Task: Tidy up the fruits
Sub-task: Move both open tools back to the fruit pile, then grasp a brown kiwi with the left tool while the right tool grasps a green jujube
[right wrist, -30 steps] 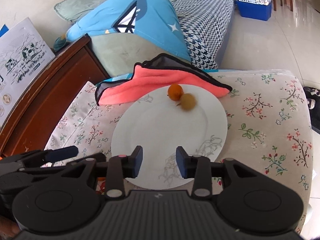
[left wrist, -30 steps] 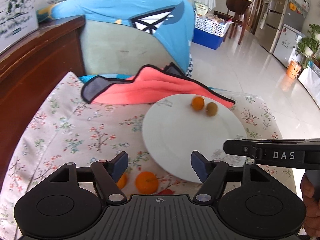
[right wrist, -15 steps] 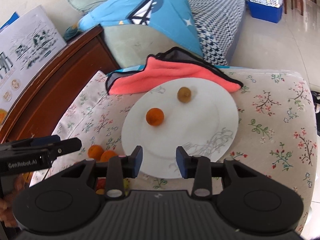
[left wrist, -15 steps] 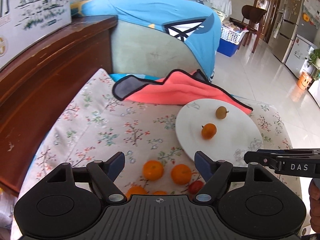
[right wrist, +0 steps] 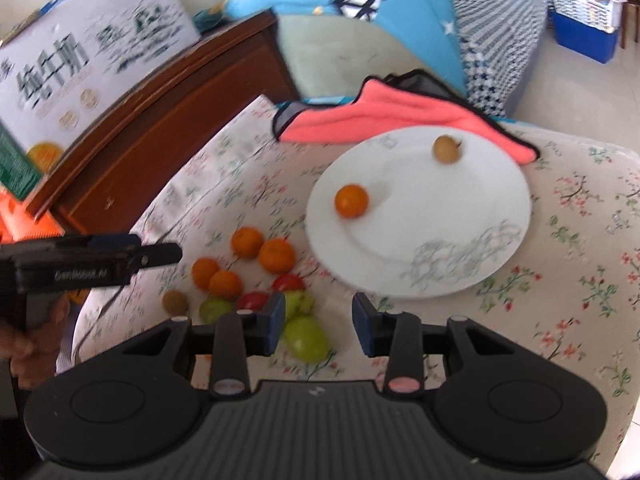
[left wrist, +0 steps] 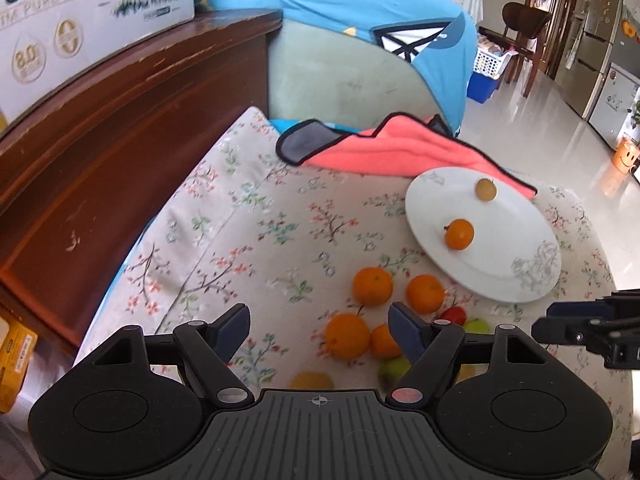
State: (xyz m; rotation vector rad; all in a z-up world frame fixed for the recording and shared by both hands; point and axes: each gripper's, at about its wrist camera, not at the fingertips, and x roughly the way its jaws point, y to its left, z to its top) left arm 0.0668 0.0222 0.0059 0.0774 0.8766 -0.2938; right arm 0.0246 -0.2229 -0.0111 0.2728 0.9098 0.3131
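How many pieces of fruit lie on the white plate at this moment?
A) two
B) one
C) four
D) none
A: the white plate holds just a small orange and a brownish round fruit; the other fruit lies on the floral cloth beside it.

A home living room is shown. A sofa [right wrist: 500, 28] with a checked cover and a blue cushion [left wrist: 360, 12] is seen behind a floral-covered seat [left wrist: 248, 216]. A wooden cabinet [left wrist: 120, 120] bearing a milk carton box [left wrist: 80, 8] stands beside it. Beyond, a tiled floor [left wrist: 560, 132], a dining chair [left wrist: 524, 28], a fridge [left wrist: 616, 52] and a laundry basket [left wrist: 490, 64] are visible.
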